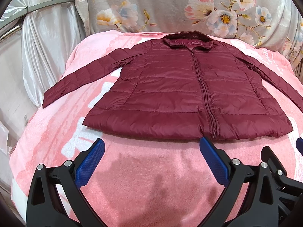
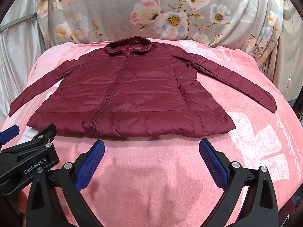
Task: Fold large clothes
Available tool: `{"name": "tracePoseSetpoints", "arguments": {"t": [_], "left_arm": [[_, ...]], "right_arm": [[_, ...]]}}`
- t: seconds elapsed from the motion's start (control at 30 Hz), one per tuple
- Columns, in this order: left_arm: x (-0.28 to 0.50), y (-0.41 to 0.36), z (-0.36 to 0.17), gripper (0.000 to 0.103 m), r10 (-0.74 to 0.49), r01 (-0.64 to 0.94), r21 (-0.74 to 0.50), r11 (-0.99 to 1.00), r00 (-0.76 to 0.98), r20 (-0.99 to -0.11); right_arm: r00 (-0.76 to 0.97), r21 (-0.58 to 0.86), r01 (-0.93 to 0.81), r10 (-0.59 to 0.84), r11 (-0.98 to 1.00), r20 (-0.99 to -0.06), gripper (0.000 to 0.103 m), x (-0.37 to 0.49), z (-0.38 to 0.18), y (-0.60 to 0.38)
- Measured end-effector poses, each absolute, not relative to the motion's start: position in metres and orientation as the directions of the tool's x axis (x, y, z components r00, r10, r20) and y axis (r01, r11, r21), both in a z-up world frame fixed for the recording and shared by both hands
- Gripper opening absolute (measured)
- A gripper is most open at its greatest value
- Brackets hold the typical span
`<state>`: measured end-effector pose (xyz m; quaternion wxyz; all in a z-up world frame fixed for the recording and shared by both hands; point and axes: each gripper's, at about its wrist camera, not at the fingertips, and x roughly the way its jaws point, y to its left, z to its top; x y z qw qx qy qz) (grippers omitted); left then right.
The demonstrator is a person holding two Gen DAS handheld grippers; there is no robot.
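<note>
Left gripper (image 1: 151,143): jaws spread wide, nothing between them, blue pads (image 1: 90,162) hovering over pink blanket (image 1: 144,179), no contact visible. Right gripper (image 2: 151,143): same, spread wide, empty, above the blanket. Side by side, close together; each visible at the edge of the other's view.

Count: one maroon puffer jacket (image 1: 170,94), two grippers, two fingers each, one blanket, one floral cloth (image 1: 161,5) behind.

Jacket flat on blanket, zipped, front up, collar at far end, both sleeves angled outward. Hem nearest, just beyond fingertips of both grippers, not touching. Zipper line ahead of left gripper's right finger.
</note>
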<state>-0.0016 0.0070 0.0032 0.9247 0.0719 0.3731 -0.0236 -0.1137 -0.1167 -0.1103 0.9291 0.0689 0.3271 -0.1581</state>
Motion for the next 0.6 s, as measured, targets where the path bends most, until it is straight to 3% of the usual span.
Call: {"name": "tracePoseSetpoints", "arguments": {"t": [0.6], "left_arm": [[-0.0015,0.0070,0.0034,0.098,0.010,0.098,0.115,0.989,0.719,-0.695]], "right_arm": [[0.735,0.025,0.339,-0.248,0.940,-0.631,0.098,-0.1152,-0.1108,-0.1165]]}}
